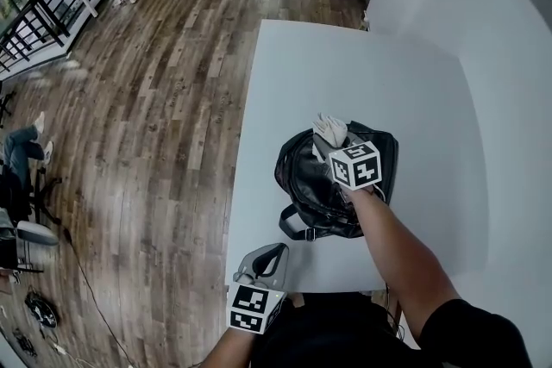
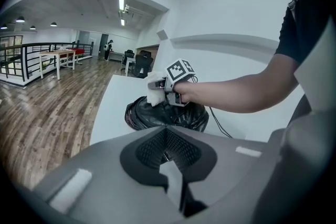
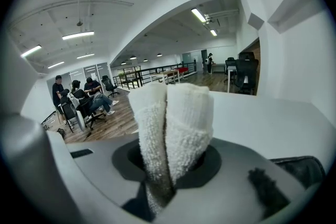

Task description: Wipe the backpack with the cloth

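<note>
A black backpack lies on the white table, a little nearer than the middle. My right gripper hovers over its far side, shut on a folded white cloth that sticks out past the jaws. In the right gripper view the cloth fills the gap between the jaws, and a bit of the backpack shows at the lower right. My left gripper is at the table's near edge, shut and empty, pointing at the backpack from short of it.
A white wall runs along the table's right side. Wooden floor lies beyond its left edge. A thin cable trails off the backpack. People sit on chairs far off, beside more desks.
</note>
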Motion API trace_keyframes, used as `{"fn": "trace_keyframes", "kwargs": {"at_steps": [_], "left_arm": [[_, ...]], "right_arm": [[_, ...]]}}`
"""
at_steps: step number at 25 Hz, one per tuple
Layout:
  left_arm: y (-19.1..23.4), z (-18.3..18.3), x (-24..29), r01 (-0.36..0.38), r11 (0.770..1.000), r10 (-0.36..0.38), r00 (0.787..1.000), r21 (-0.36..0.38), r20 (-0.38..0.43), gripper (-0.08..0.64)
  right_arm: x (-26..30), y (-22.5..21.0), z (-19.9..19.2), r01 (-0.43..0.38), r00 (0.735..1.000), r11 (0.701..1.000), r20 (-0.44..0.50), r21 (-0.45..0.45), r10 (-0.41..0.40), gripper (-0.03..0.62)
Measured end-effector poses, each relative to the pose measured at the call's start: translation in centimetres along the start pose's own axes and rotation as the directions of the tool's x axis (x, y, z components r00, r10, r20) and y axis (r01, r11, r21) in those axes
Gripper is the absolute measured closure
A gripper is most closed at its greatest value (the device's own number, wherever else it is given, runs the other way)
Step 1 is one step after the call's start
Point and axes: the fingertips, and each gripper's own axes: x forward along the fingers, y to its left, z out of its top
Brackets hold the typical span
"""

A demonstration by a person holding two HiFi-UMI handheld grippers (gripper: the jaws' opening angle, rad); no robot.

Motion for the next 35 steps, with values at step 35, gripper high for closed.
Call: {"fn": "trace_keyframes", "kwargs": {"at_steps": [35], "left_arm": [[-4.3, 2.0, 1.0, 0.103, 0.99, -0.104, 0.994, 0.094, 0.011, 0.554]], "right_arm": [[-12.8, -9.0, 2.6, 0.214, 0.964, 0.975, 0.148, 0.064, -0.221, 0.502]]}}
